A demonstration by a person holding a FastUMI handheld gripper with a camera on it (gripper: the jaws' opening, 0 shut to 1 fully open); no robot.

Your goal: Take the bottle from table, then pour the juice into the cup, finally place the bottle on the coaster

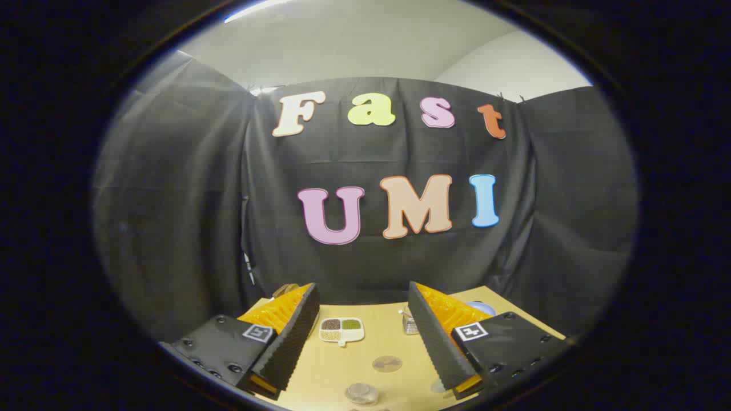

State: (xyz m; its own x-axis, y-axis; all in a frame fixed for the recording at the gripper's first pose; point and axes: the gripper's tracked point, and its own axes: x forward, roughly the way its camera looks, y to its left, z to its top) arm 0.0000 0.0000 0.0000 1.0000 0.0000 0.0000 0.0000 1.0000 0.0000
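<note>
A: What does the gripper view show of the tool (362, 337)?

B: Its two fingers (291, 337) stand wide apart above a pale wooden tabletop (365, 351), with nothing between them and nothing touching them.

A: And where is the bottle?

B: I think it is the small clear thing (409, 321) just beside the inner face of the right finger, far back on the tabletop, partly hidden by that finger. It is too small to name with confidence.

A: The cup?

B: A clear round glass (361, 393) sits close in, between the fingers and a little below their tips.

A: The coaster?

B: A flat round disc (387, 363) lies on the tabletop between the fingers, just beyond the glass and apart from it.

A: Anything else?

B: A white divided dish (341, 330) with brown and green fillings lies farther back, nearer the left finger. A pale blue rim (482, 308) peeks out behind the right finger.
</note>
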